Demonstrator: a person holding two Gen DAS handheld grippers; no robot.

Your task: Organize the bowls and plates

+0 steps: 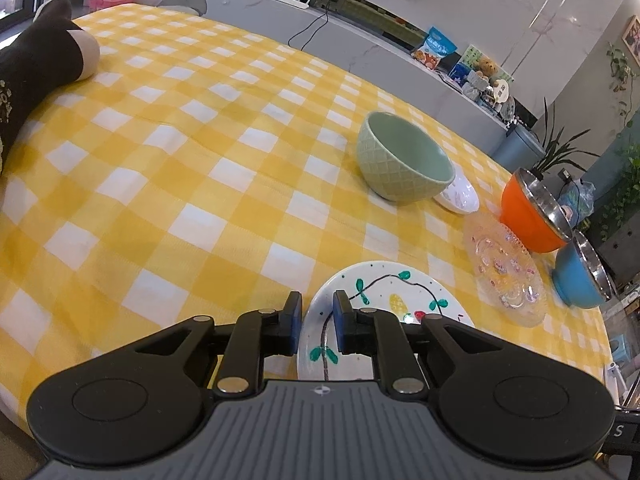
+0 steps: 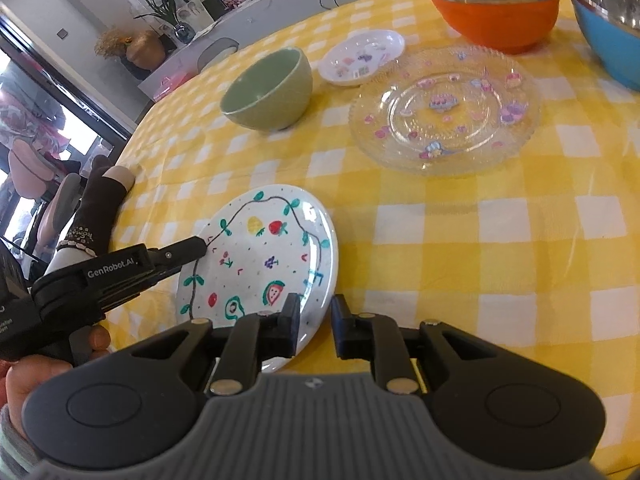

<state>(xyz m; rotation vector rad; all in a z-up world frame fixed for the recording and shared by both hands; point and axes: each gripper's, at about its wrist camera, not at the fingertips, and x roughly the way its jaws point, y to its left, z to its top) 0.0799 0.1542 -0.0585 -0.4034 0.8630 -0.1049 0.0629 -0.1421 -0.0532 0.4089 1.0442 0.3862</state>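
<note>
Gingham cloth [image 2: 460, 216], yellow and white, covers my table. Painted plate [image 2: 260, 256] — glossy white, round, with fruit and a vine drawn on it — lies at the near edge. My left gripper [image 1: 316, 322] straddles its left rim with a gap at the pads; my right gripper [image 2: 314, 320] straddles the right rim, also slack — neither clamps. Farther off stand an empty quilted green bowl [image 2: 268, 88], a small white dish [image 2: 362, 56], a clear embossed glass plate [image 2: 444, 108], and empty steel-lined orange bowl [image 2: 494, 8] and blue bowl [image 2: 608, 20].
</note>
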